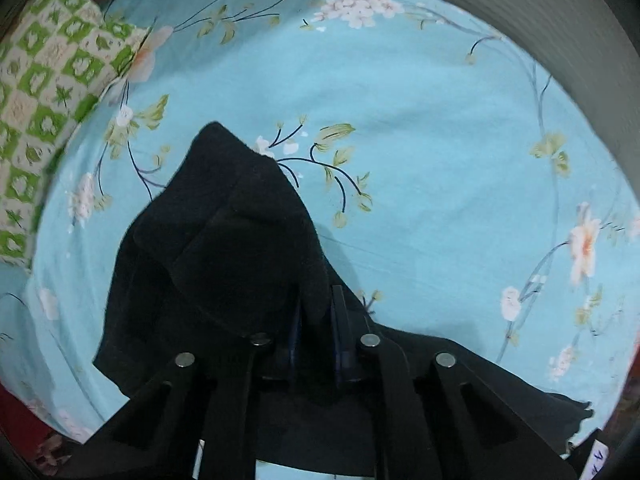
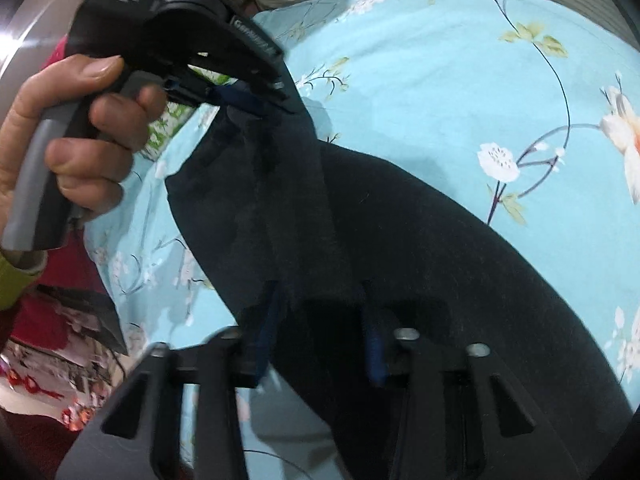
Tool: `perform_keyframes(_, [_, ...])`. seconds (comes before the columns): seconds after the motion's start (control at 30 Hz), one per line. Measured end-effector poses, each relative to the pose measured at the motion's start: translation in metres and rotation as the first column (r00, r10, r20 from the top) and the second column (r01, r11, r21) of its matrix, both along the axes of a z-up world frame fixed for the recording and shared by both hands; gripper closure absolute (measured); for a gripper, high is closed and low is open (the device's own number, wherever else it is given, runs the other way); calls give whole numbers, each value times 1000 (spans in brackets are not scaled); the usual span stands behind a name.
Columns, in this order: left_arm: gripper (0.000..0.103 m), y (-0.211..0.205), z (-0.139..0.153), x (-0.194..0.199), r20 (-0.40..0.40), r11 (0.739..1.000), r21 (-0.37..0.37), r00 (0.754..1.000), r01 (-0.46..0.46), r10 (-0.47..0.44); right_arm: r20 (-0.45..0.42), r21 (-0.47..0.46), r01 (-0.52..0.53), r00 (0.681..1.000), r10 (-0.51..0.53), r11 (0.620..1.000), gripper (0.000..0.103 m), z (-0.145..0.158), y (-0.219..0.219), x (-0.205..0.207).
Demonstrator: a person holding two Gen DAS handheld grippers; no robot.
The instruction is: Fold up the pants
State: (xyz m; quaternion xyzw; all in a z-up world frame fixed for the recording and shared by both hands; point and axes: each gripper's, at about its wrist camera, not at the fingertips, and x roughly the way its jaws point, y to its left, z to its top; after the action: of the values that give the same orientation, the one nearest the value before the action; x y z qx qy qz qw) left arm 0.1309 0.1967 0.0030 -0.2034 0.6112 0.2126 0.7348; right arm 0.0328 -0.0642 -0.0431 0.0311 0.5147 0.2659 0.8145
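The black pants (image 1: 224, 240) hang bunched over a light blue floral bedsheet (image 1: 420, 140). My left gripper (image 1: 316, 312) is shut on a fold of the pants and holds it lifted; cloth drapes over the fingers. In the right wrist view the left gripper (image 2: 248, 100), held by a hand (image 2: 80, 132), pinches the pants' raised end. The pants (image 2: 420, 260) stretch from there down across the sheet (image 2: 440, 80). My right gripper (image 2: 324, 320) has its blue-padded fingers (image 2: 268, 320) wide apart, with pants cloth lying between them.
A green and white checked pillow (image 1: 48, 92) lies at the left of the bed. A striped grey cushion (image 1: 520, 8) runs along the far edge. Red patterned fabric (image 2: 60, 340) shows beyond the bed's near left side.
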Motion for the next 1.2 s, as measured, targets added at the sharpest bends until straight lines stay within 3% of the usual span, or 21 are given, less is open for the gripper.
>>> perform_keyframes(0.03, [96,0,4,-5,22,1000,-6,1000,-3,4,3,-7,-11,1000,11,1000,96,1,1,1])
perform_keyframes(0.27, [98,15,41,-77,253,994,-94,965,-50,72,111,-25,-57,992,60,998,97,32,4,-15])
perform_keyframes(0.47, [99,24,40,-149,343,973,-197,922,-117,180,166,-70,-104,979,115,992,97,45,17,-31])
perform_keyframes(0.73, [99,40,14,-193,347,953,-254,904,-166,250,135,-149,-156,975,176,977,97,26,40,-33])
perform_keyframes(0.97, [98,40,-15,-208,304,948,-266,918,-174,254,81,-200,-182,976,201,963,97,5,47,-35])
perform_keyframes(1.2, [96,51,-33,-218,289,936,-299,917,-187,276,29,-201,-176,982,186,964,94,-4,49,-29])
